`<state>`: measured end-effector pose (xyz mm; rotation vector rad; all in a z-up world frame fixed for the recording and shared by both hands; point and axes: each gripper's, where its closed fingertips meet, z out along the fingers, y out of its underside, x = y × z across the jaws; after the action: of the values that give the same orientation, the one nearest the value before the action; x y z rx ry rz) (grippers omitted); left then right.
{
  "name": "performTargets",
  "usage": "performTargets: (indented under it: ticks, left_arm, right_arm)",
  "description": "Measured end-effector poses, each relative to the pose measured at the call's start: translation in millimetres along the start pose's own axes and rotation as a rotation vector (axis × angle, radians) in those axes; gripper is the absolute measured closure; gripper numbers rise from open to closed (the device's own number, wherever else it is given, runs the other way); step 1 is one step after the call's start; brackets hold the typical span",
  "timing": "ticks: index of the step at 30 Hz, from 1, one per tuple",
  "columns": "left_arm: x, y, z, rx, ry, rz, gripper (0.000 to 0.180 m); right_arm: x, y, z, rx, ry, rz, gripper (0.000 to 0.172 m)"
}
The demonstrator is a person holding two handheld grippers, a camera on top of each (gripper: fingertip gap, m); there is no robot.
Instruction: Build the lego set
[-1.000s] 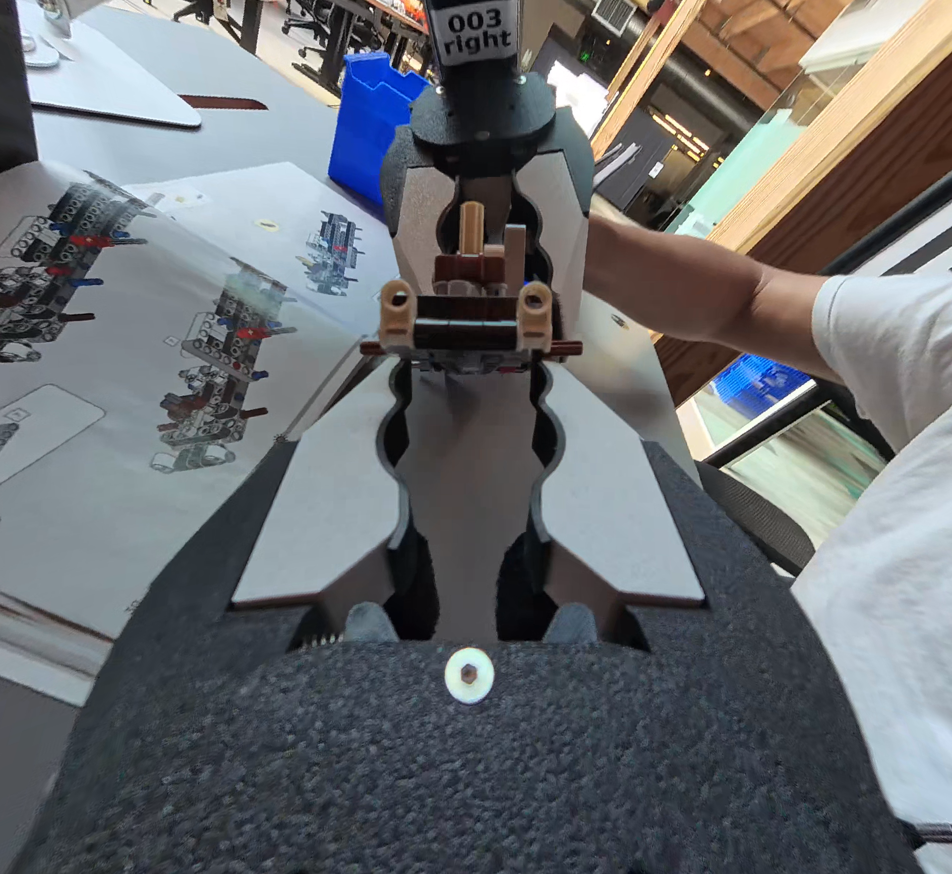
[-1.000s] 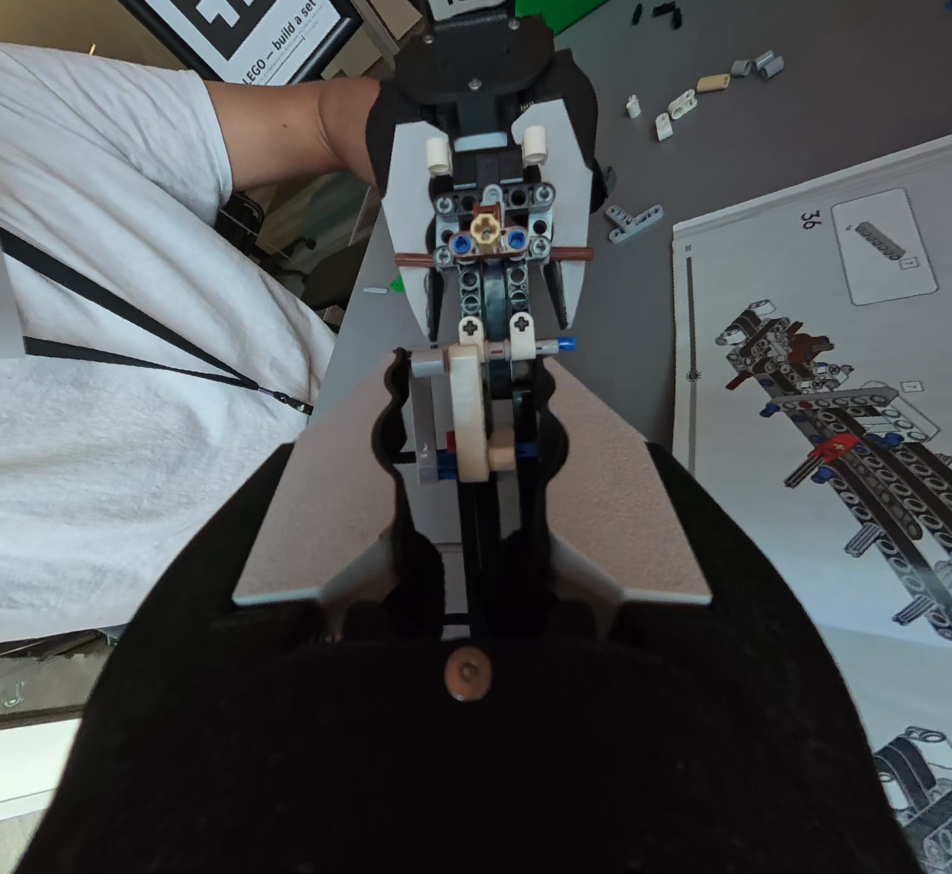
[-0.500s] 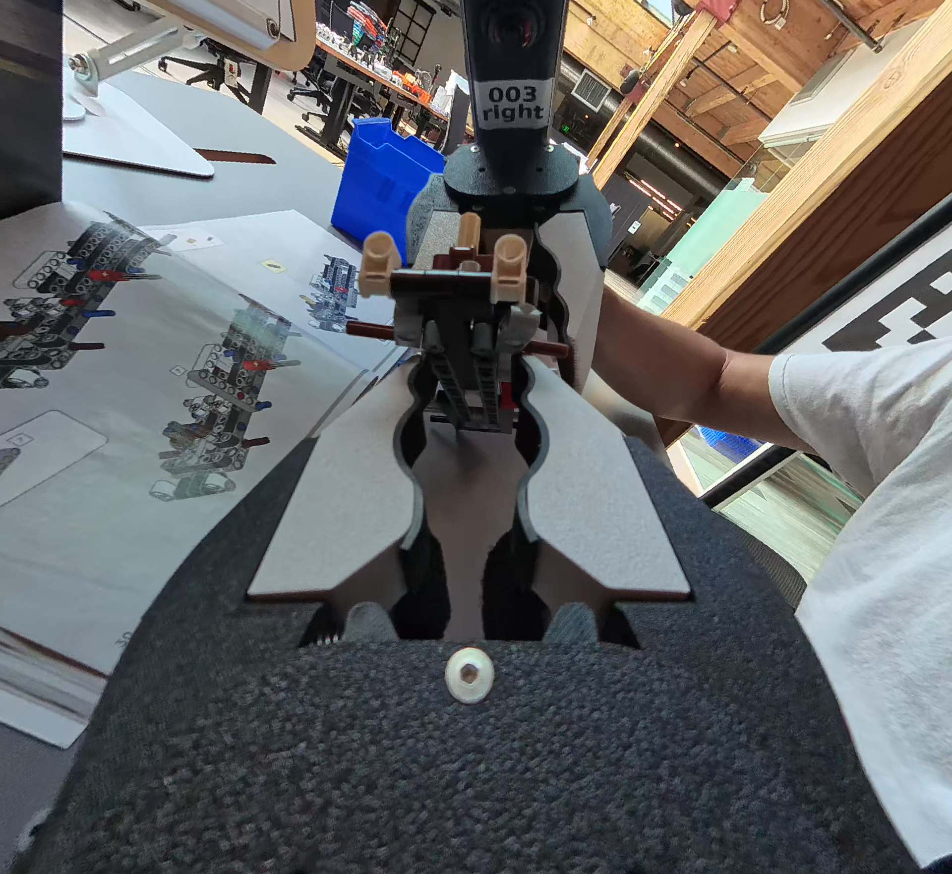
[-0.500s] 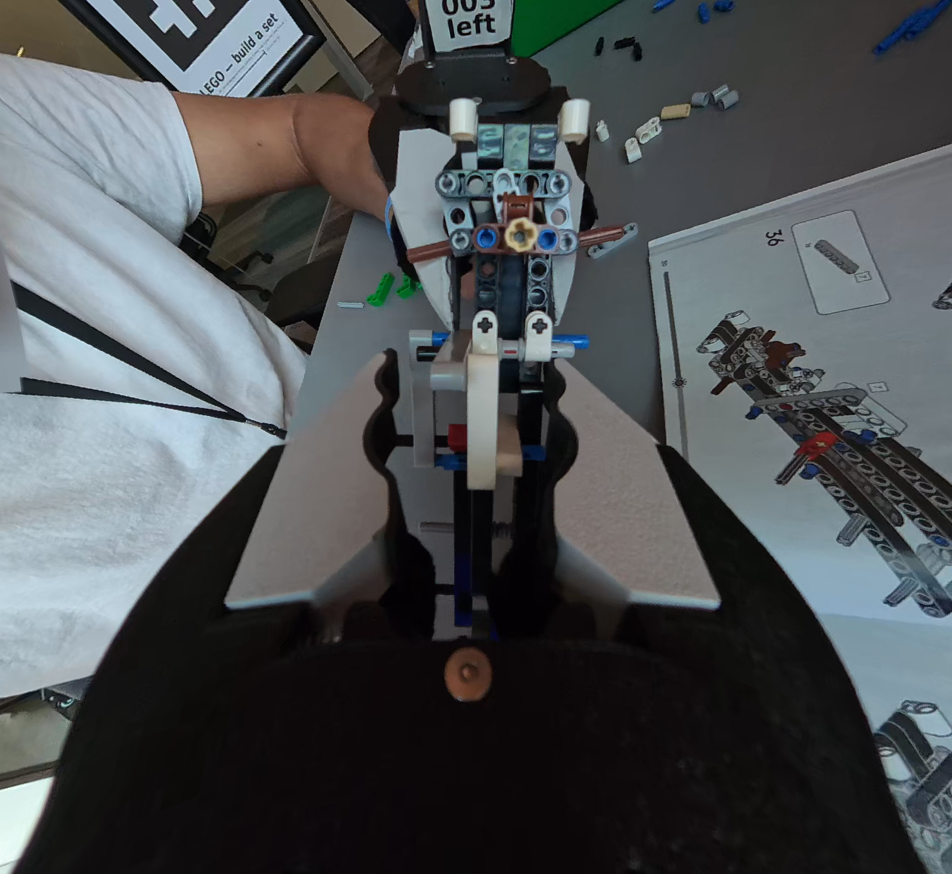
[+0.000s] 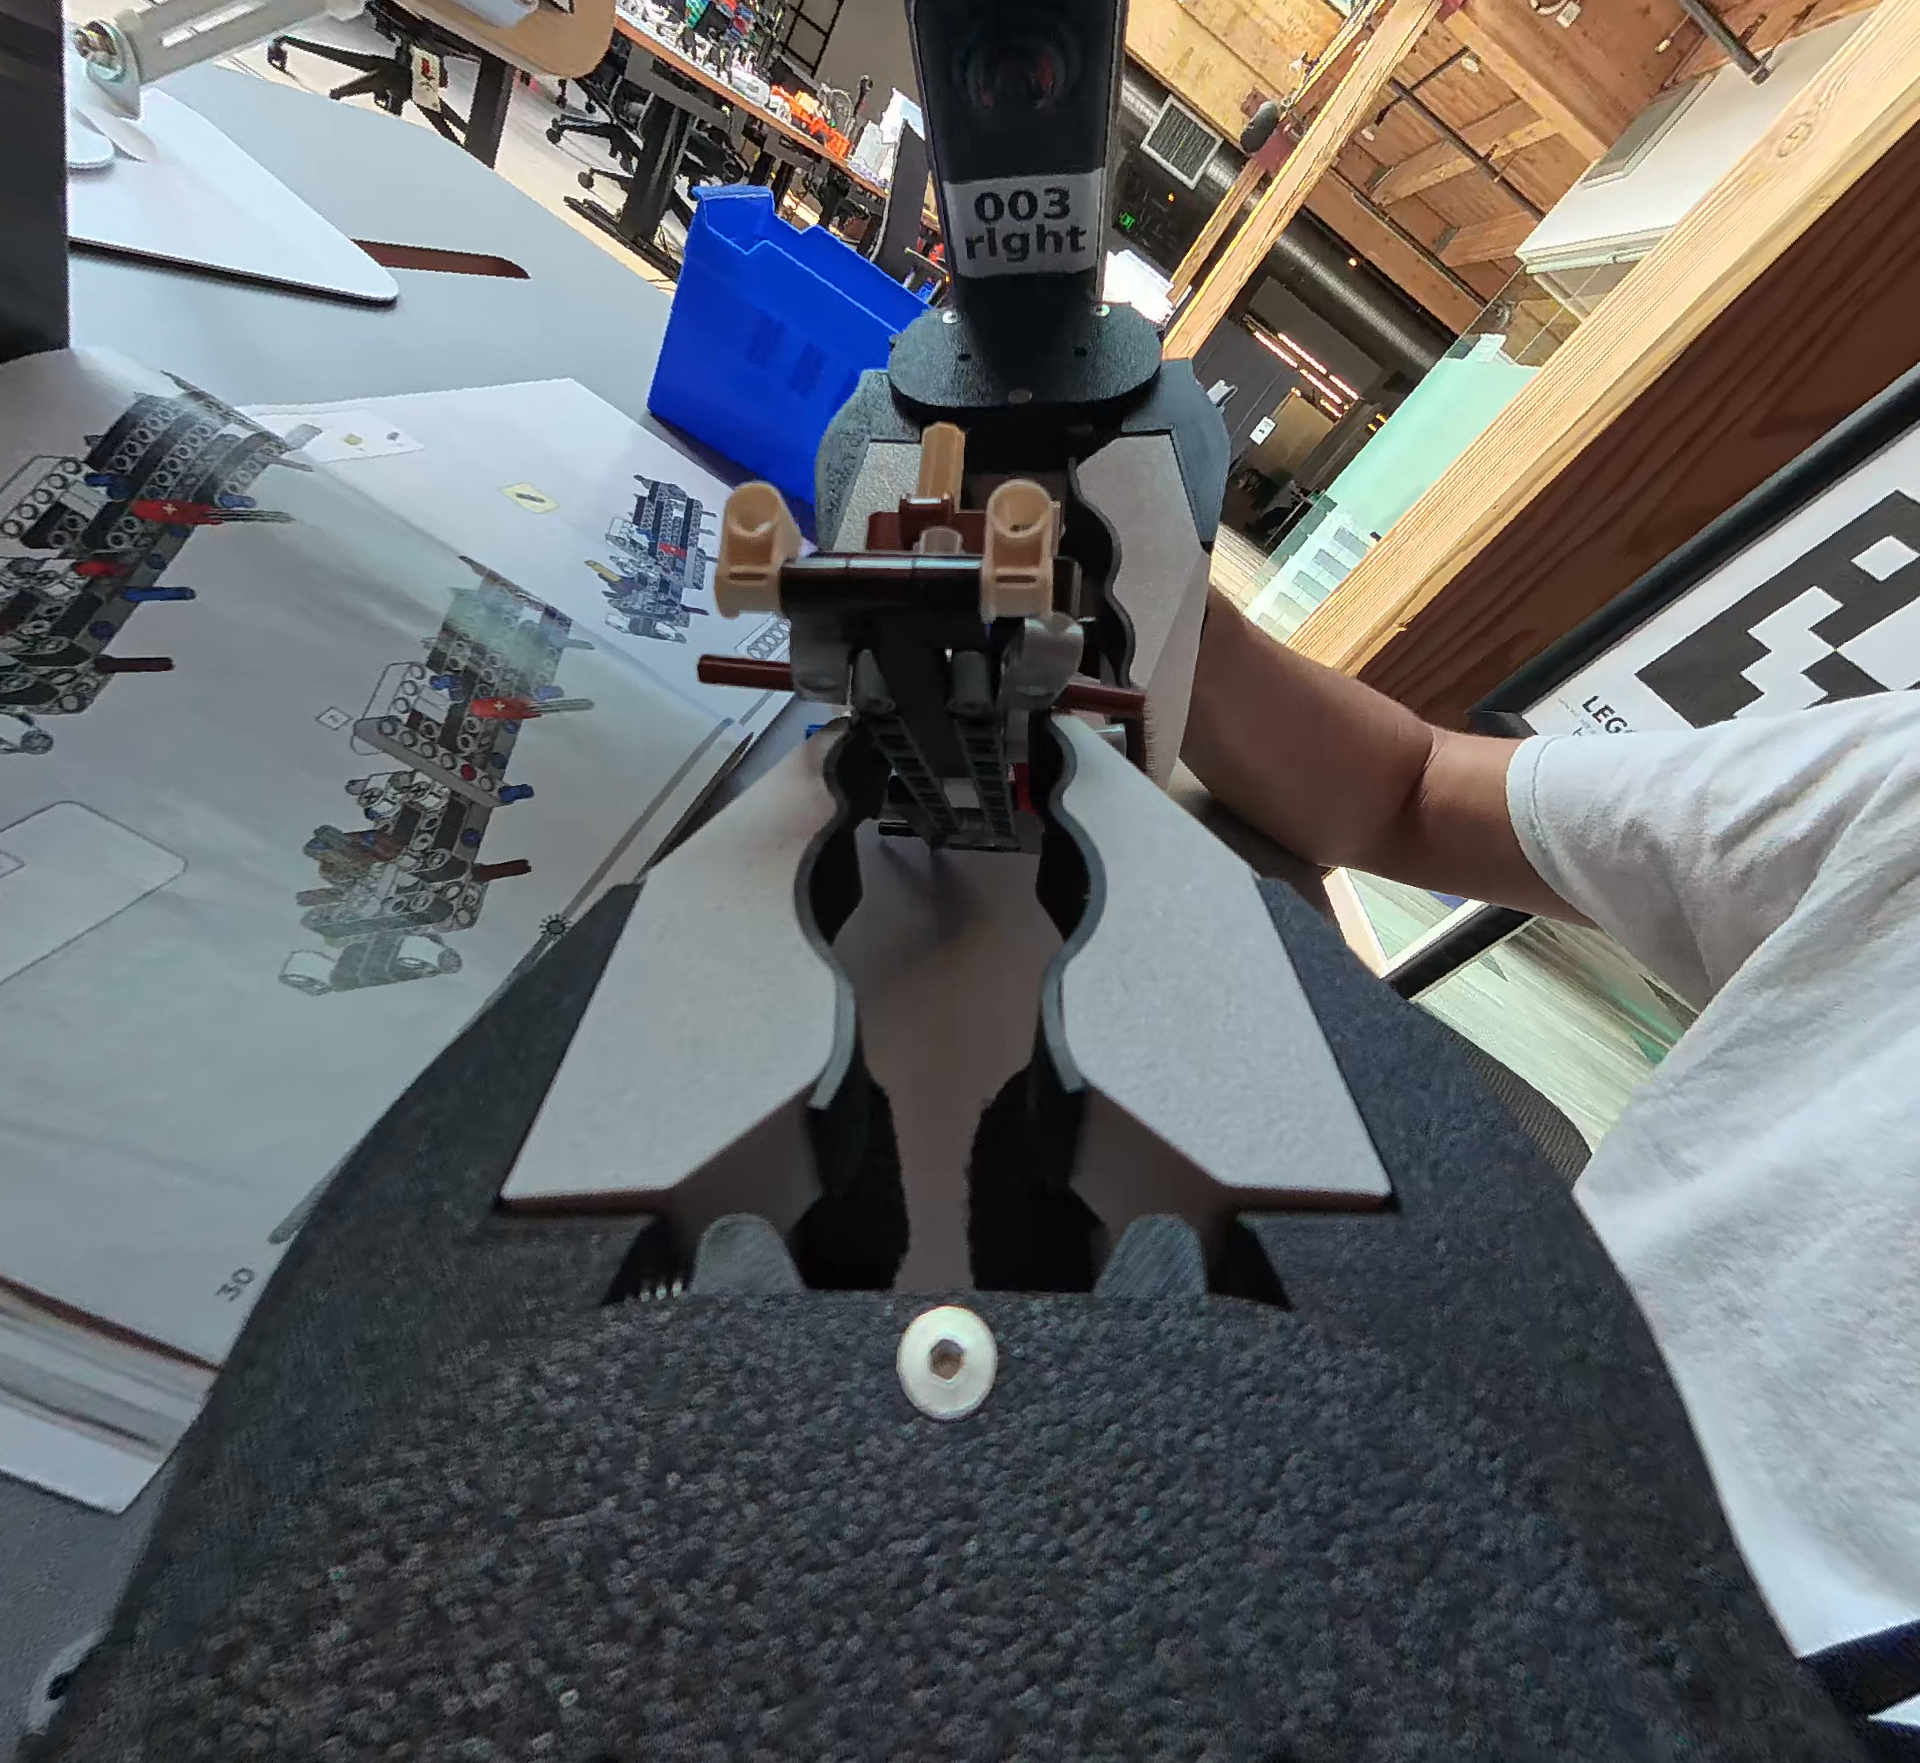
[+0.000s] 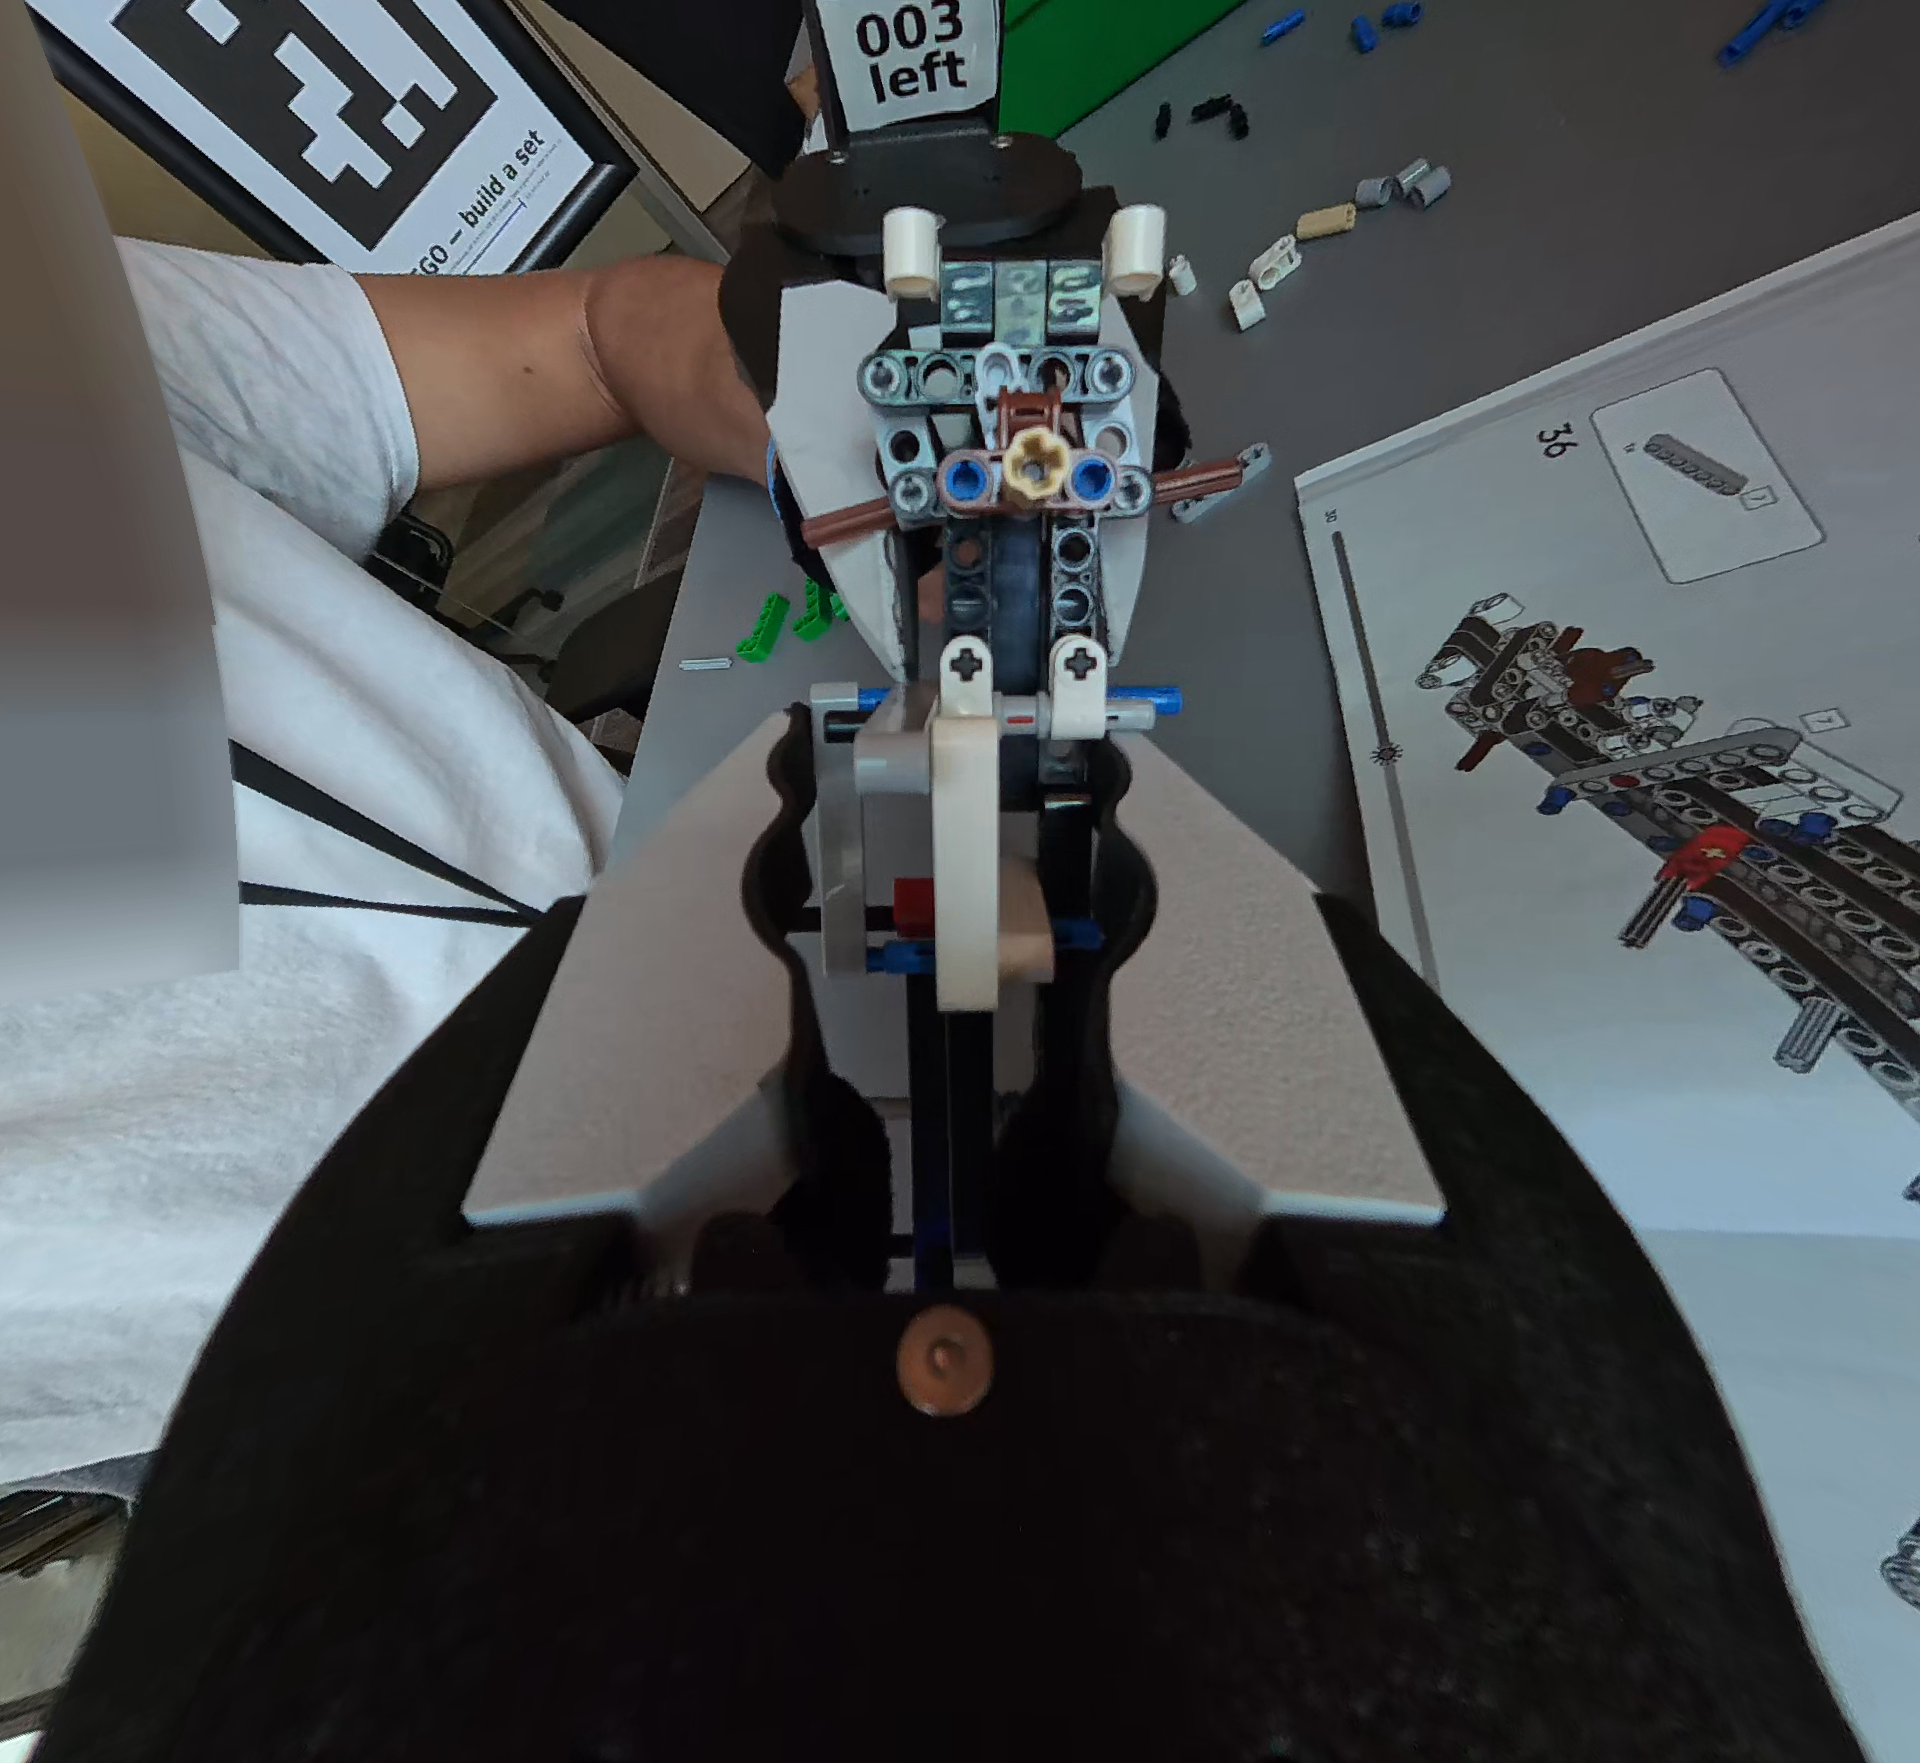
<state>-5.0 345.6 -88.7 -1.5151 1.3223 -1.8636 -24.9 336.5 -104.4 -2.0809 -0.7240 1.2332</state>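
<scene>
Gripping one brick model (image 5: 935, 674) from opposite ends, left claw (image 5: 940, 778) narrower than before, right claw (image 6: 945, 840) still clamped.

Blue bin (image 5: 769, 342); green bricks (image 6: 774, 622); black-and-white checkered marker board (image 6: 301, 51); grey table (image 6: 1558, 155).

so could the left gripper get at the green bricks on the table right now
Probably not as things stand: the left gripper is closed on one end of the brick model, and the right gripper grips its other end. The green bricks lie unobstructed on the table.
</scene>
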Motion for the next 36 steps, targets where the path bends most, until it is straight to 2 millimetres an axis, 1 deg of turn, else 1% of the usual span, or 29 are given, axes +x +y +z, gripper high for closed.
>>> performTargets:
  ticks: [10, 11, 14, 18, 22, 25, 26, 28, 30, 33, 36]
  left_arm:
    - [-0.6, 1.7, 1.5, -0.009, -0.017, 0.015, 0.152]
    - [-1.0, 1.6, 1.6, -0.007, -0.022, 0.017, 0.153]
    - [-1.2, 1.3, 1.7, -0.006, -0.023, 0.018, 0.153]
    - [-0.6, 2.8, 2.7, -0.018, -0.015, 0.017, 0.153]
    - [-0.6, 3.9, 3.1, -0.027, -0.012, 0.014, 0.153]
    - [-1.4, 3.4, 2.0, -0.023, -0.012, 0.008, 0.152]
    - [-1.6, 3.3, 1.9, -0.022, -0.013, 0.007, 0.153]
    - [-1.7, 3.3, 1.9, -0.022, -0.013, 0.006, 0.152]
    - [-2.0, 3.2, 2.0, -0.021, -0.014, 0.006, 0.152]
    - [-2.2, 3.2, 2.0, -0.021, -0.017, 0.007, 0.153]
    - [-2.1, 3.4, 2.2, -0.022, -0.018, 0.009, 0.152]
  right_arm:
    - [1.1, 3.0, -1.2, -0.013, 0.019, -0.040, 0.122]
    - [3.5, 2.6, -1.1, -0.011, 0.033, -0.043, 0.126]
    - [3.7, 2.7, -1.2, -0.006, 0.027, -0.056, 0.126]
    - [2.9, 3.2, -2.6, 0.006, 0.011, -0.027, 0.125]
    - [2.1, 6.7, -6.2, 0.009, 0.005, -0.060, 0.123]
    - [0.7, 7.3, -19.1, 0.007, 0.006, -0.063, 0.111]
    - [-0.1, 10.1, -24.1, -0.009, 0.006, -0.060, 0.110]
    - [4.5, 17.9, -33.2, -0.053, 0.054, -0.081, 0.110]
    - [5.1, 26.8, -37.3, -0.100, 0.073, -0.104, 0.108]
    - [1.9, 33.5, -33.0, -0.143, 0.069, -0.122, 0.102]
    - [6.2, 40.2, -23.8, -0.191, 0.099, -0.130, 0.101]
